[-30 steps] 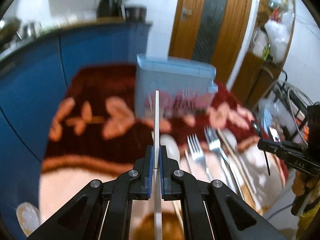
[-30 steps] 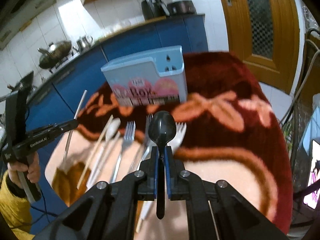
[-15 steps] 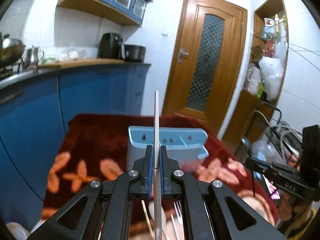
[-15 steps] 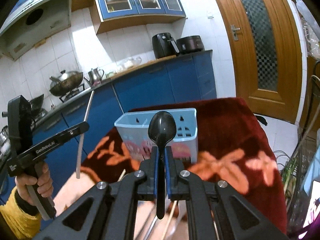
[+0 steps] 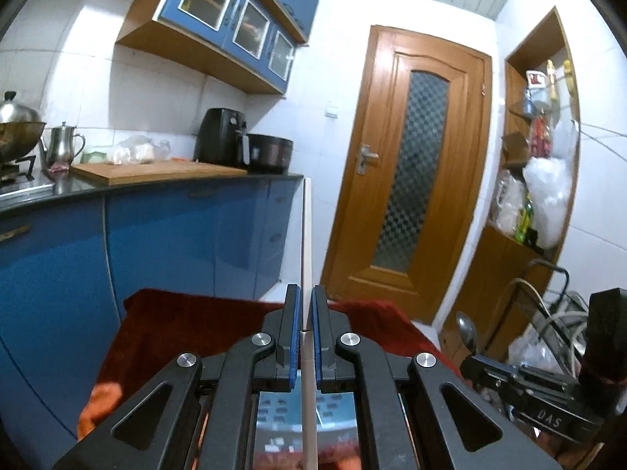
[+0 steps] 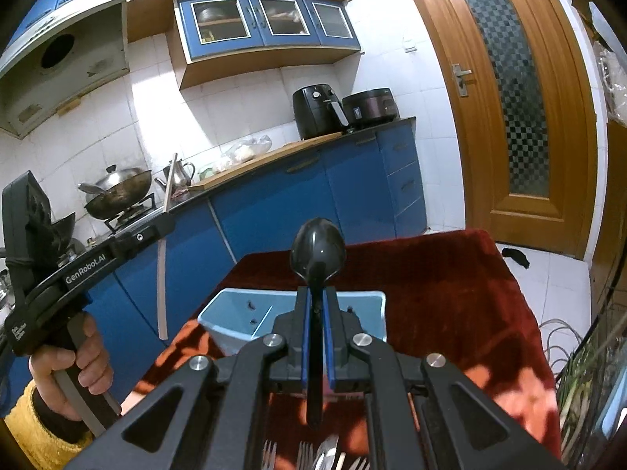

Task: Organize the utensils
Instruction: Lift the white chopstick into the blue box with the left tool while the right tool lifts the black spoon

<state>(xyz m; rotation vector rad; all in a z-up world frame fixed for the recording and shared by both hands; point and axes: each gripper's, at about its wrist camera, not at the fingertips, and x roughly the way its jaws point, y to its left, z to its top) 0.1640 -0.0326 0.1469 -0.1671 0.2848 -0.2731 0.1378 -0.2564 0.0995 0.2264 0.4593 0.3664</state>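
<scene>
Showing no contents, blue holder [image 6: 235,315] interior.

Holder: we see the light-blue plastic utensil holder [image 6: 235,313] standing on the dark-red flowered table blanket [image 6: 450,293], just ahead of the right gripper [image 6: 316,337].
Spoon: the black plastic spoon [image 6: 317,254] sits between that gripper's jaws, bowl above the holder.
Chopstick: the pale slender chopstick [image 5: 307,243] stands upright in the left gripper [image 5: 306,337], above the holder.
Forks: we find the steel forks [image 6: 301,458] on the blanket, nearer us than the holder.
Counter: the blue kitchen cabinet counter [image 6: 313,188] runs behind the table.
</scene>
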